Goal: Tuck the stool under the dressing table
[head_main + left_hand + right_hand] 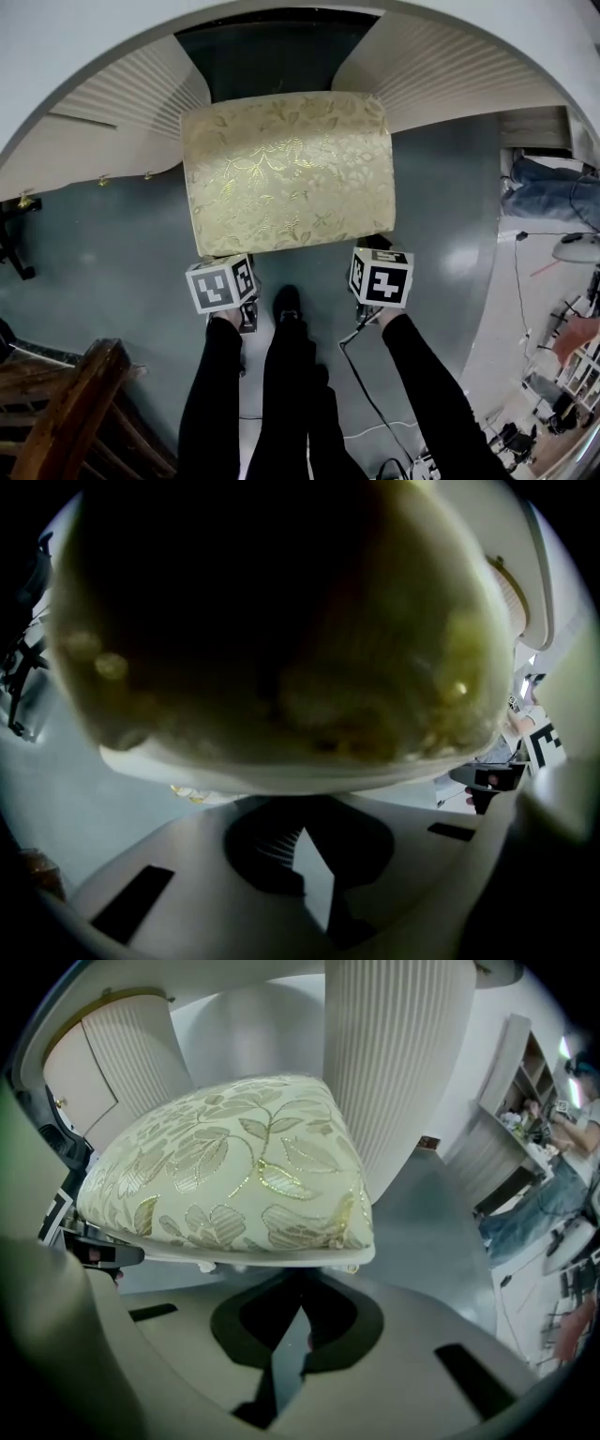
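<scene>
With tongs pressed together and holding nothing, we set the left gripper (302, 846) and right gripper (298, 1321) at the near edge of the stool (286, 173), its far end at the dressing table's (122, 103) opening, ready to push it under.

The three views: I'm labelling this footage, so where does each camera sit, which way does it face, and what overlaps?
Head view: on the person's head, facing steeply down at the stool before the dressing table; sleeves, legs, left gripper and right gripper show.
Left gripper view: on that gripper, facing along its shut jaws into the stool's blurred edge.
Right gripper view: likewise, at the stool's right corner; jaws shut.
Shared: all show the stool; each gripper view glimpses the other gripper.
</scene>
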